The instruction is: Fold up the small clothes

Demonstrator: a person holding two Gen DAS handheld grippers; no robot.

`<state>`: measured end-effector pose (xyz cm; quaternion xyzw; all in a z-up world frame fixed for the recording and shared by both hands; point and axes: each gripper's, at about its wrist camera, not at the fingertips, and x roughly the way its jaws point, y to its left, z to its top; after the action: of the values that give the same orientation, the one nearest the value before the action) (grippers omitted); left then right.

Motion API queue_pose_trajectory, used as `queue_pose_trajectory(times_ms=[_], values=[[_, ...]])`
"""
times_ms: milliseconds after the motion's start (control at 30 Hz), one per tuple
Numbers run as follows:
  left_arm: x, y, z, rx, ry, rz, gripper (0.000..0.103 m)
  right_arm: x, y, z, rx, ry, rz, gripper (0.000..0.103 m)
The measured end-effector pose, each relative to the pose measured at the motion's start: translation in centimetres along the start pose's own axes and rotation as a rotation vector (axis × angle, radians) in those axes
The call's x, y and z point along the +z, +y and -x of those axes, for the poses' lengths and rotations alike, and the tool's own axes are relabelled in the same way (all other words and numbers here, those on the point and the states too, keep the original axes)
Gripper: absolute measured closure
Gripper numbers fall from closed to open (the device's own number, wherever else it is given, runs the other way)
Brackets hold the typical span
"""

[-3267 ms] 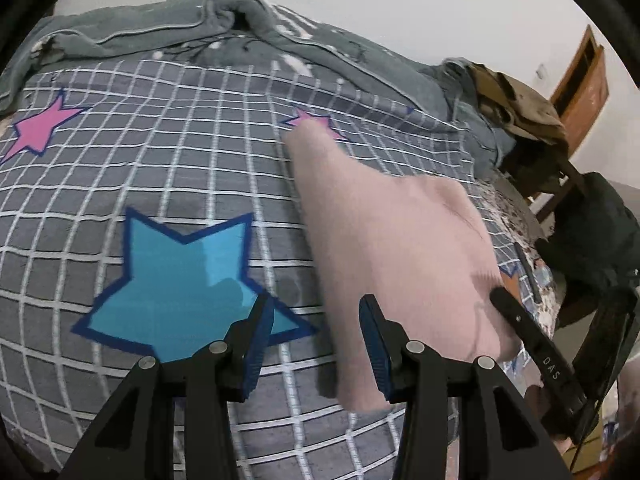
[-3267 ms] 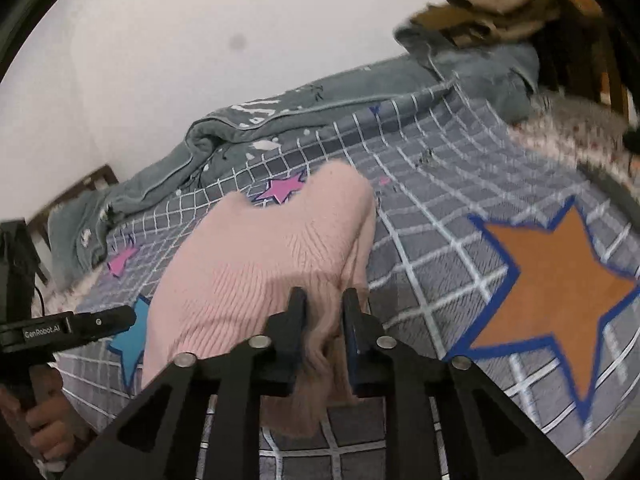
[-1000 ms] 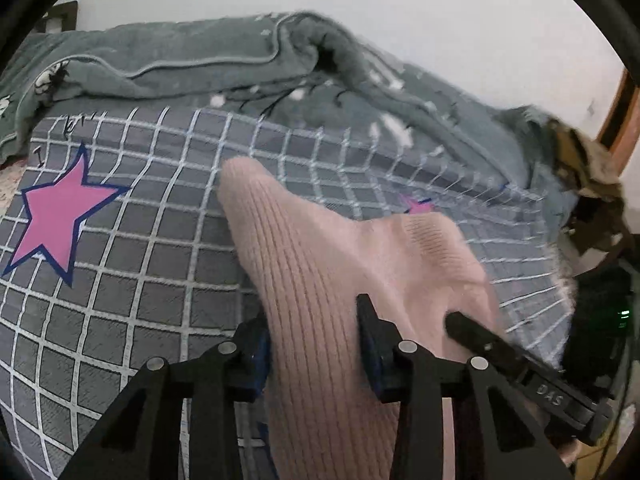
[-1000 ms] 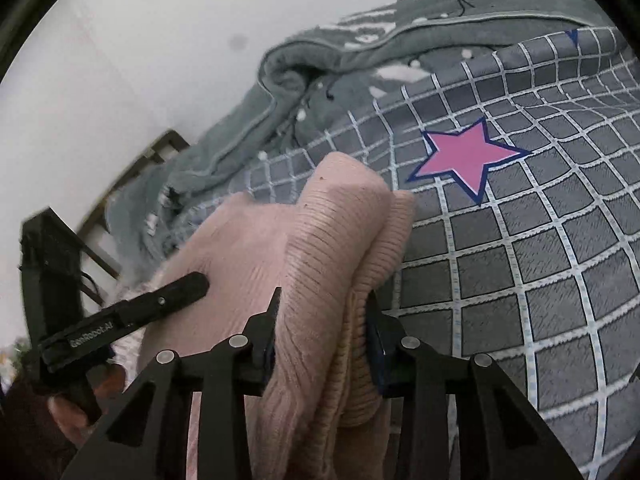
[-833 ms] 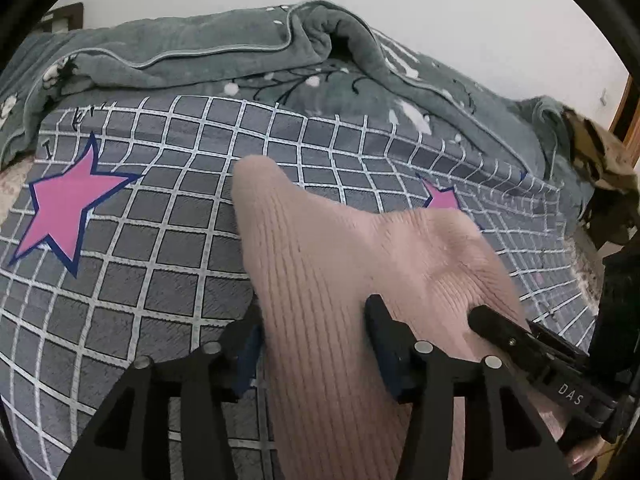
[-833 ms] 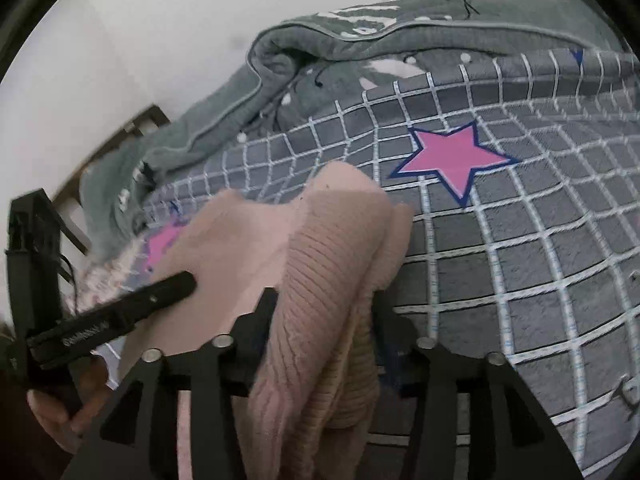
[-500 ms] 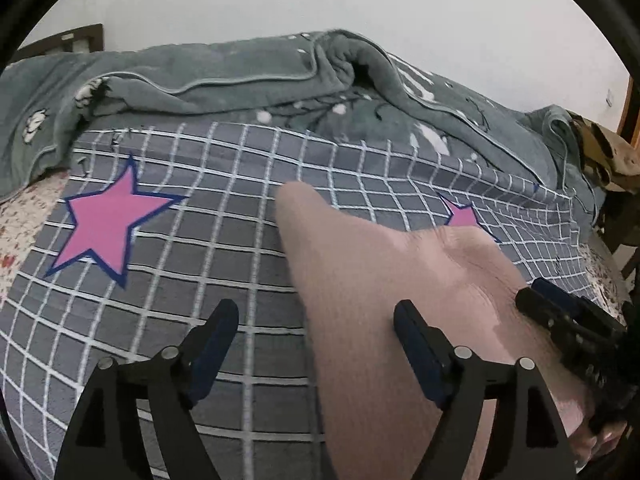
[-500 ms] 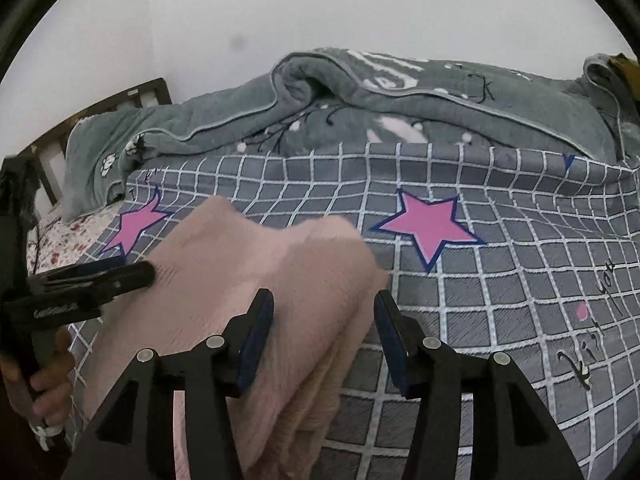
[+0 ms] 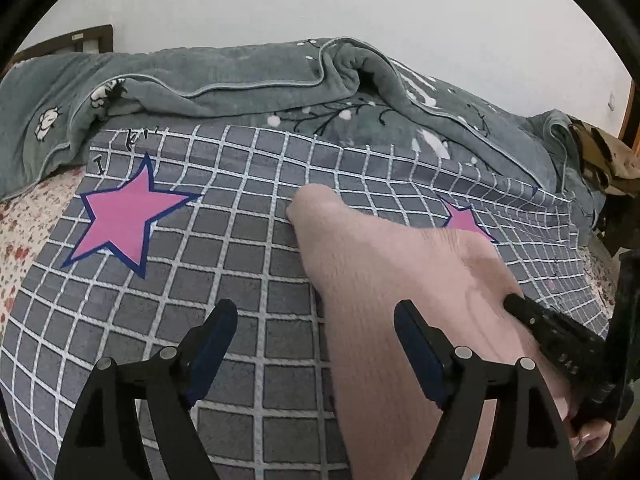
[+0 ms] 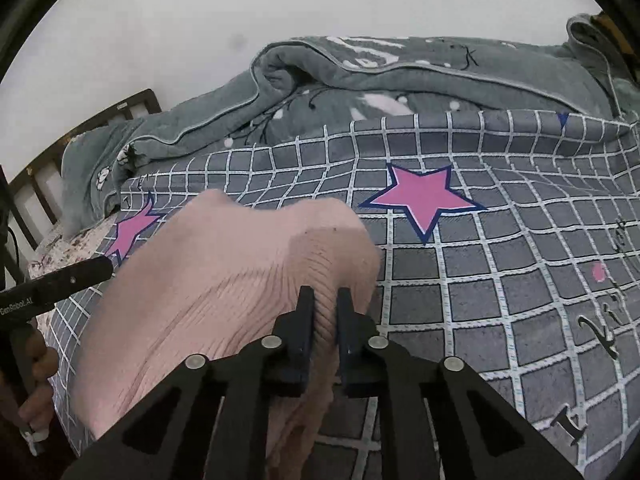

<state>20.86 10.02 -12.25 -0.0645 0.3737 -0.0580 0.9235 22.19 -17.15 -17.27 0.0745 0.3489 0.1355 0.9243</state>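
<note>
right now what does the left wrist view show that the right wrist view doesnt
Only the left wrist view shows the left gripper with its jaws wide apart over the checked bedspread, and brown clothes at the far right. Only the right wrist view shows the right gripper closing on a fold of the pink sweater, and black lettering on the bedspread. Both show the sweater, pink stars and the grey blanket.

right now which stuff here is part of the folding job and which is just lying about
Part of the job:
- pink knit garment
- right gripper, jaws closing on a fold of it
- left gripper, open

Lying about:
- grey blanket
- checked star bedcover
- brown clothes
</note>
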Motion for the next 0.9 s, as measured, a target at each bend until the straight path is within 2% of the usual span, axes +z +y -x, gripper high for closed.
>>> queue_pose_trajectory(times_ms=[67,100,167,300,600,900], values=[[-0.4,-0.2,0.5,-0.005,-0.011,0.001,0.024,0.2,-0.1,1.7,0.032,-0.030,-0.012,0.081],[-0.6,-0.4,0.8,-0.003,-0.025,0.001,0.024,0.1,0.1,2.7,0.042,-0.049,-0.007,0.073],[-1.2,-0.6,1.5,-0.007,-0.043,-0.006,0.024,-0.3,0.6,4.3,0.030,-0.077,0.022,0.064],[-2.5,-1.0,2.4,-0.035,-0.031,-0.016,0.024,-1.7,1.5,6.6,0.041,-0.081,0.047,0.063],[-6.1,-1.0,4.2,-0.031,-0.006,-0.039,0.024,-6.4,1.4,9.1,0.059,-0.056,-0.004,0.063],[-8.4,-1.2,4.8,-0.002,0.000,-0.041,0.023,-8.4,1.3,10.0,0.029,-0.046,0.010,0.059]])
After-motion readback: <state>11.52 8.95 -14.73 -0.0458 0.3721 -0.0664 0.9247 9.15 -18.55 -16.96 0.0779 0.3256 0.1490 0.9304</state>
